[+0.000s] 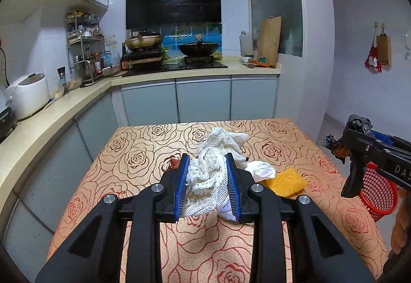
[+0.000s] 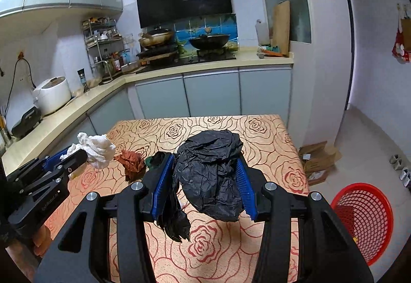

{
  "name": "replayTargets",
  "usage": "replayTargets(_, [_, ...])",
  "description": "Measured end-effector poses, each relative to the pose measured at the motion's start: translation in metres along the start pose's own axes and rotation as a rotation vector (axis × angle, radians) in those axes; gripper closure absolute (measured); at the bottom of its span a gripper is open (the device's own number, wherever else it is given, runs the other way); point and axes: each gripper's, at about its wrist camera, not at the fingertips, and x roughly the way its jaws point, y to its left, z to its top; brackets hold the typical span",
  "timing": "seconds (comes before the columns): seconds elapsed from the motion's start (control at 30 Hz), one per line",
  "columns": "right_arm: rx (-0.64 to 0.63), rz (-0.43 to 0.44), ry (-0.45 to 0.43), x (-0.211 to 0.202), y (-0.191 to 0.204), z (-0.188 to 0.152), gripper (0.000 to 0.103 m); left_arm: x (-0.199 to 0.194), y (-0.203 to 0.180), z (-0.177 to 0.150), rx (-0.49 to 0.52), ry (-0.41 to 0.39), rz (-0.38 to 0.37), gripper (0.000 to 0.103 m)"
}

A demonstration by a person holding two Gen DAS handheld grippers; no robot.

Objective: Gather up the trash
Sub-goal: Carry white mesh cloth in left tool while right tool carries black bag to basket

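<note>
My left gripper [image 1: 207,162] is shut on a white mesh wad [image 1: 213,170] and holds it above the rose-patterned table [image 1: 143,154]. My right gripper [image 2: 204,159] is shut on a crumpled black plastic bag [image 2: 213,172], held above the table's right side. In the left wrist view the right gripper [image 1: 334,144] shows at the right with the black bag [image 1: 357,126]. A yellow foam net [image 1: 286,181] and white paper [image 1: 259,170] lie on the table. A brown crumpled scrap [image 2: 132,162] and a dark green scrap [image 2: 156,158] lie near the table's middle.
A red mesh basket [image 2: 364,221] stands on the floor to the right of the table, also seen in the left wrist view [image 1: 377,195]. Cardboard boxes [image 2: 318,157] sit on the floor beyond it. Kitchen counter and cabinets [image 1: 200,100] run behind and to the left.
</note>
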Motion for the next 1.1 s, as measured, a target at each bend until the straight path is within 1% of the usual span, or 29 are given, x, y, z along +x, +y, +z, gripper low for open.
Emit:
replayTargets(0.4, [0.022, -0.052, -0.027, -0.025, -0.023, -0.003, 0.057, -0.006, -0.026, 0.006, 0.019, -0.024, -0.046, 0.076])
replayTargets(0.53, [0.024, -0.081, -0.038, -0.032, -0.031, -0.004, 0.057, -0.006, -0.036, 0.007, 0.023, -0.026, -0.068, 0.076])
replayTargets(0.73, [0.05, -0.118, -0.046, -0.041, -0.053, -0.007, 0.057, -0.004, -0.058, 0.009, 0.041, -0.026, -0.105, 0.076])
replayTargets(1.1, [0.109, -0.183, -0.059, -0.055, -0.092, -0.015, 0.057, -0.001, -0.111, 0.011, 0.094, -0.027, -0.194, 0.076])
